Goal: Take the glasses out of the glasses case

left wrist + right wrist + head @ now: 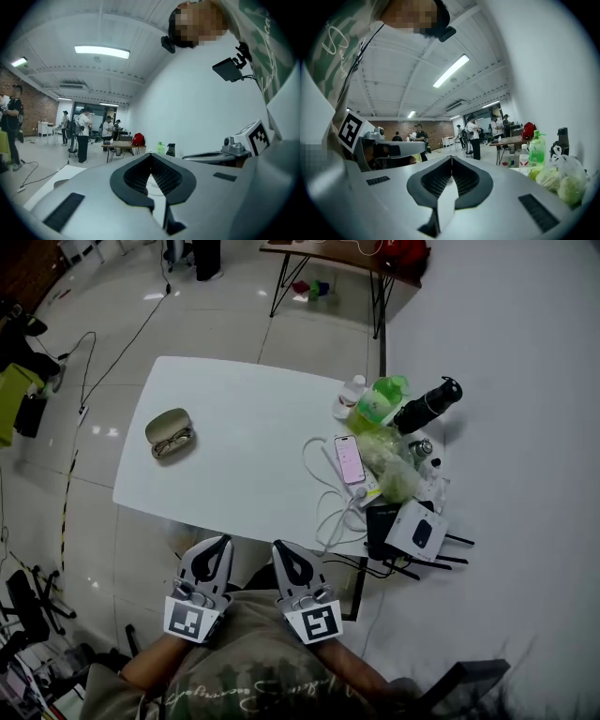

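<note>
glasses case upper left on white table, glasses at its near rim. left gripper, right gripper bottom centre, both closed, empty. i'd open jaws early, pin case, lift by frame.

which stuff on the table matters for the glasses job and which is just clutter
For the job: glasses case, glasses, left hand-held gripper, right hand-held gripper.
Just lying about: phone, green bottle, black flask, white cable.

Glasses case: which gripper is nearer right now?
Left. The left gripper is off the table's near edge, closer to the glasses case. The right gripper sits beside it, farther to the right.
</note>
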### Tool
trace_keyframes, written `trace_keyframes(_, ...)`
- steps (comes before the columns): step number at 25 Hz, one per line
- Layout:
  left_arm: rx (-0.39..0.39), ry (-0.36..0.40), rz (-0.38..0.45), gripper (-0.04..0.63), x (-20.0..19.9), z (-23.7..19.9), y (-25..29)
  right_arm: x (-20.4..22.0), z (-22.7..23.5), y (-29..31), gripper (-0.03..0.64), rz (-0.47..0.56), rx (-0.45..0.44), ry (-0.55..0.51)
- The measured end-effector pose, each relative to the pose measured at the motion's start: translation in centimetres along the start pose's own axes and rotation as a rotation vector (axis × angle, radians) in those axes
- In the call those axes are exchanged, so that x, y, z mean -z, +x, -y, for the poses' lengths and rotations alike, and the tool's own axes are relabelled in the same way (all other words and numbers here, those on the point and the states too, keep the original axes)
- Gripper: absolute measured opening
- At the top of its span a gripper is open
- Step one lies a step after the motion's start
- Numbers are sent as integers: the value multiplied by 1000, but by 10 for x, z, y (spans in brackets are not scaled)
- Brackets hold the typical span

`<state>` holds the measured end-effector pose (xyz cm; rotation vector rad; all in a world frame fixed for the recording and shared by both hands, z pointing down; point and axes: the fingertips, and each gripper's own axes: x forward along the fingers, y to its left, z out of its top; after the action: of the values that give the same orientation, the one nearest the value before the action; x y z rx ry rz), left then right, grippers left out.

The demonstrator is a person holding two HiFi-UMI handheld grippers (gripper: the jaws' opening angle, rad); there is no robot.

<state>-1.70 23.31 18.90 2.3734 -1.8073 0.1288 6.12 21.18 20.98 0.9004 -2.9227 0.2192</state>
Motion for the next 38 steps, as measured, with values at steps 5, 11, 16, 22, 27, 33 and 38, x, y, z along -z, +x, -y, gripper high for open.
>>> trace_keyframes(5,-60,-32,-11,8,-4,-9,22,-3,22,13,12,36,-5,8)
trace_keyframes(11,-152,-56,-23,8,-14,-21,37,-6,39,34,12,-9,-40,3)
trace_keyframes(16,-141,-105,39,8,-18,-28,23,-2,28,51,12,-30,-98,17)
trace_keyframes(22,-219,-175,14,8,-2,-51,9,8,1,64,12,-90,-175,0)
trace_keyframes(27,-160,-185,38,8,-10,-60,28,-16,0,73,11,11,-159,-87)
trace_keyframes(33,-76,-166,14,8,-3,-64,43,-12,7,86,12,-38,-108,-96)
trace_keyframes(38,-104,-186,5,8,-4,-94,44,-10,-2,102,12,-65,-133,-46)
